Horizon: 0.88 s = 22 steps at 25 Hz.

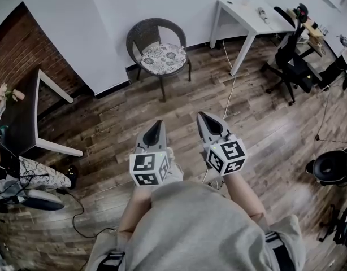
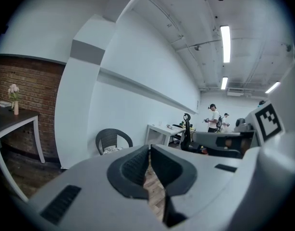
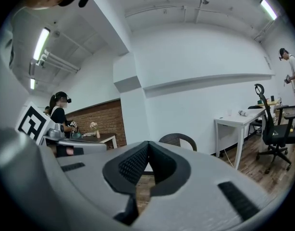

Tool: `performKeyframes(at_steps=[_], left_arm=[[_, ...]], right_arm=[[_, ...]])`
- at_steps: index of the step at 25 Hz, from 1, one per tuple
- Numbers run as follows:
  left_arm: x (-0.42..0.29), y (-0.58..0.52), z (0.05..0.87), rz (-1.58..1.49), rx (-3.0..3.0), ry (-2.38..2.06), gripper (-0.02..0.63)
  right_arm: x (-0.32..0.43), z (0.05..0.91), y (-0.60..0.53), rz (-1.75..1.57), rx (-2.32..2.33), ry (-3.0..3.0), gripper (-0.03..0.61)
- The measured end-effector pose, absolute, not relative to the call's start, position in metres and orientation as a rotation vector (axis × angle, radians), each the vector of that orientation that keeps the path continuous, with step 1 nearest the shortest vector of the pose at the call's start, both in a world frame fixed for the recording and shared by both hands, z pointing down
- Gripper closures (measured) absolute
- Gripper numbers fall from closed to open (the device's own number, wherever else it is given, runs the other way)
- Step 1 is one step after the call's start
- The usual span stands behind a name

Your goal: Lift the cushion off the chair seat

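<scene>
Across the wooden floor [image 1: 264, 134] we are facing the wicker chair [image 1: 145, 33], and the patterned cushion [image 1: 164, 58] is lying flat on its seat, well apart from us. The left claw [image 1: 157, 123] and the right claw [image 1: 203, 115] are both pinched narrow and carrying nothing, so we are judging that they should be opening wide and sliding in level under opposite cushion edges. On the dark bench [image 1: 26, 123], a small vase [image 2: 16, 107] is holding pale flowers [image 2: 13, 88].

Grey left gripper [image 1: 158, 123], right gripper [image 1: 202, 116], grey shirt [image 1: 190, 224]
</scene>
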<state>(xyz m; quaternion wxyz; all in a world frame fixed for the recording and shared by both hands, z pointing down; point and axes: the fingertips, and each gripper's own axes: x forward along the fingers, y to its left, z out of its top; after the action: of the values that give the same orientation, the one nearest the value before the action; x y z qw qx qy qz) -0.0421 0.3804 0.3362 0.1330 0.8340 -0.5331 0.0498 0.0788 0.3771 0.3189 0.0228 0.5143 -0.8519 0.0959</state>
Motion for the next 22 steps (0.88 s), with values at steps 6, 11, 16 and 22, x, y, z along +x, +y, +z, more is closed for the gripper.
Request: performKeyframes(at_steps=[6, 11, 16, 22], left_arm=[[-0.051, 0.324, 0.334, 0.15, 2.425, -1.529, 0.598], [-0.065, 0.27, 0.328, 0.142, 2.431, -1.519, 0.598], [-0.076, 0.219, 0.327, 0.141, 2.44, -1.508, 0.598], [-0.084, 0.163, 0.33, 0.147, 2.443, -1.483, 0.598]], right_arm=[[0.073, 0.316, 0.321, 0.306, 1.608, -2.621, 0.578], [0.062, 0.312, 0.27, 0.311, 1.624, -2.602, 0.578], [0.055, 0.31, 0.219, 0.31, 1.651, -2.59, 0.578], [0.047, 0.314, 0.164, 0.335, 1.663, -2.576, 0.578]])
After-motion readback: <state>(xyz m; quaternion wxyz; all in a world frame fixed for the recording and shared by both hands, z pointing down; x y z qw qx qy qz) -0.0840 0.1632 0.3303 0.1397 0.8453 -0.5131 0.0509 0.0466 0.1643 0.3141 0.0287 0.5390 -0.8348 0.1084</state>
